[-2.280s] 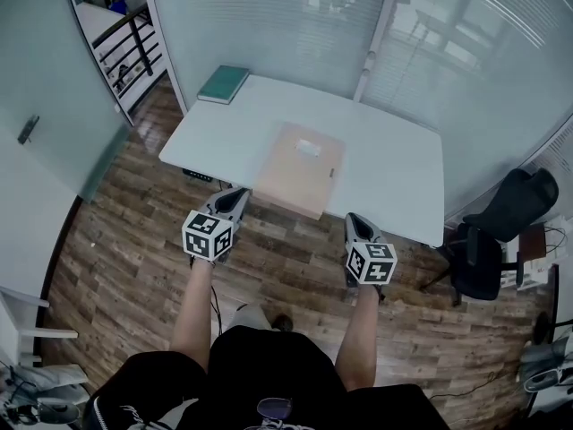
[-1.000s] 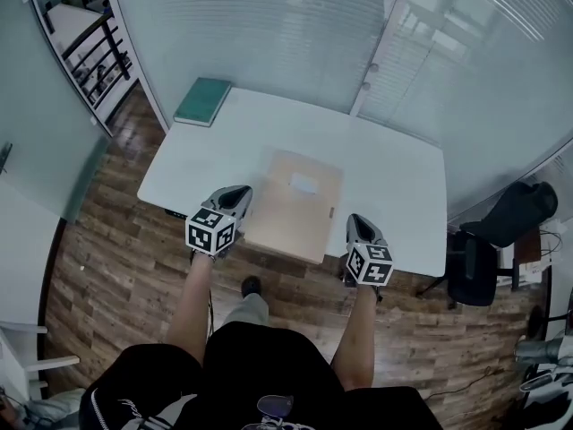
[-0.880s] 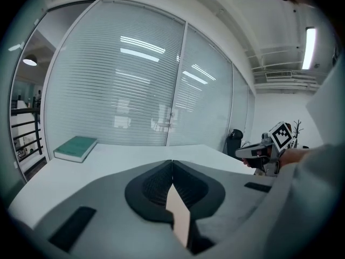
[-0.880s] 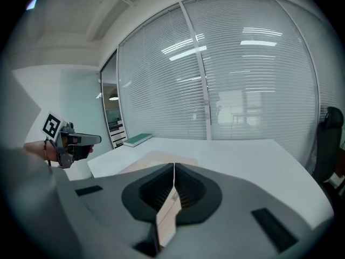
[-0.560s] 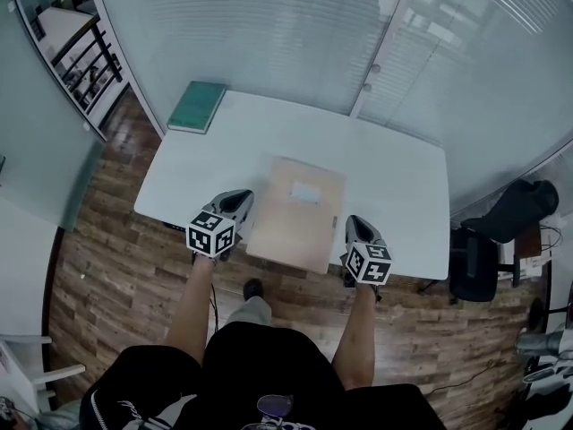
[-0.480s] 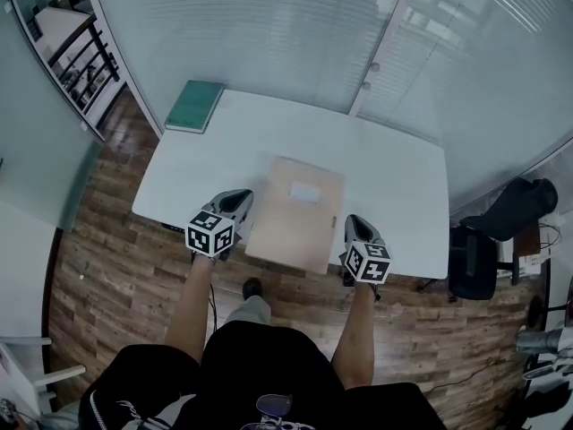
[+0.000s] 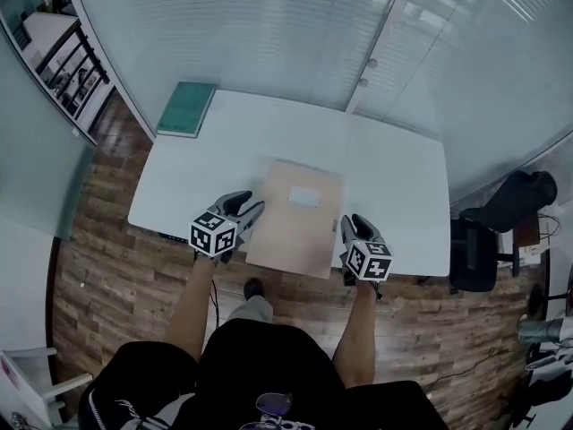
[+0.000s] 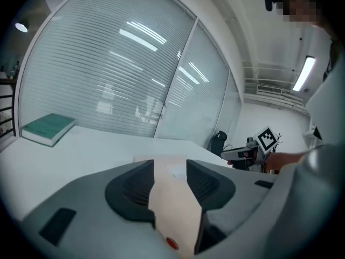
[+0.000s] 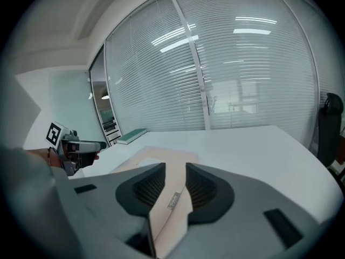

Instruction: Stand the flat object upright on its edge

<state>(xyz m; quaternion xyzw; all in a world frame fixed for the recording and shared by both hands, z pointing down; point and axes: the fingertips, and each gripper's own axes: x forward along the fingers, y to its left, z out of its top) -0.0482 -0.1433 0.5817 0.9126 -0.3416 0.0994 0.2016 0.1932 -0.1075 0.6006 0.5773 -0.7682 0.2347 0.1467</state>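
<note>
A flat tan cardboard piece with a white label lies flat on the white table, near its front edge. My left gripper is at the piece's near left edge. My right gripper is at its near right edge. Both jaws have just been opening. In the left gripper view the left gripper stands open, and the tan piece shows through the gap, unpressed. The right gripper is open by a narrower gap, with the tan piece seen through it.
A green book lies at the table's far left corner. Glass walls with blinds stand behind the table. A black office chair is on the wooden floor to the right. The person's legs are below the front edge.
Both grippers have moved forward and down to the table's front edge, flanking the tan piece's near corners. Their jaws, shut before, now stand apart.
</note>
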